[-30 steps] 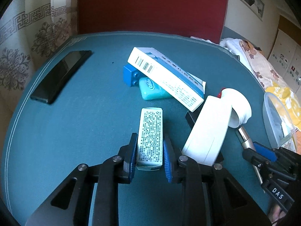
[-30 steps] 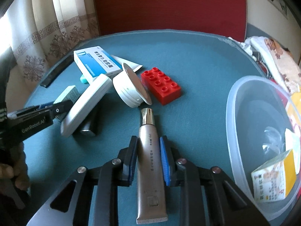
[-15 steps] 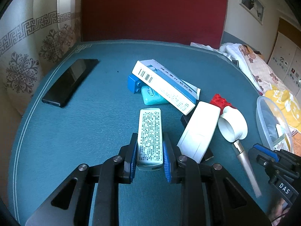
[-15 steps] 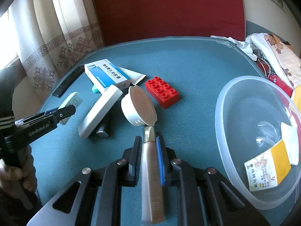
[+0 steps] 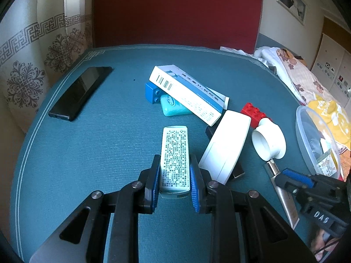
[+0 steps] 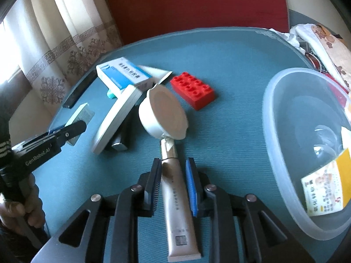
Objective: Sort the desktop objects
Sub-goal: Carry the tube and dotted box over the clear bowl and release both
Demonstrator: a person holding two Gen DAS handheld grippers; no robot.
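My left gripper (image 5: 175, 183) is shut on a small pale box with fine print (image 5: 176, 157), held just above the teal table (image 5: 87, 153). My right gripper (image 6: 173, 184) is shut on a champagne-coloured tube (image 6: 175, 199); the tube's cap end reaches the white jar (image 6: 163, 111). In the right wrist view the left gripper (image 6: 72, 129) shows at the left with the box (image 6: 82, 115). In the left wrist view the right gripper (image 5: 283, 178) shows at the lower right on the tube (image 5: 287, 203).
A clear plastic bowl (image 6: 276, 144) with a yellow and white packet (image 6: 324, 195) sits to the right. On the table lie a red brick (image 6: 193, 89), a blue and white carton (image 5: 188, 94), a blue brick (image 5: 152, 92), a teal container (image 5: 173, 107), a white flat case (image 5: 226, 146) and a black phone (image 5: 81, 92).
The left gripper has drawn back and up a little with the box. The right gripper has tilted and rolled with the tube, whose cap now meets the jar.
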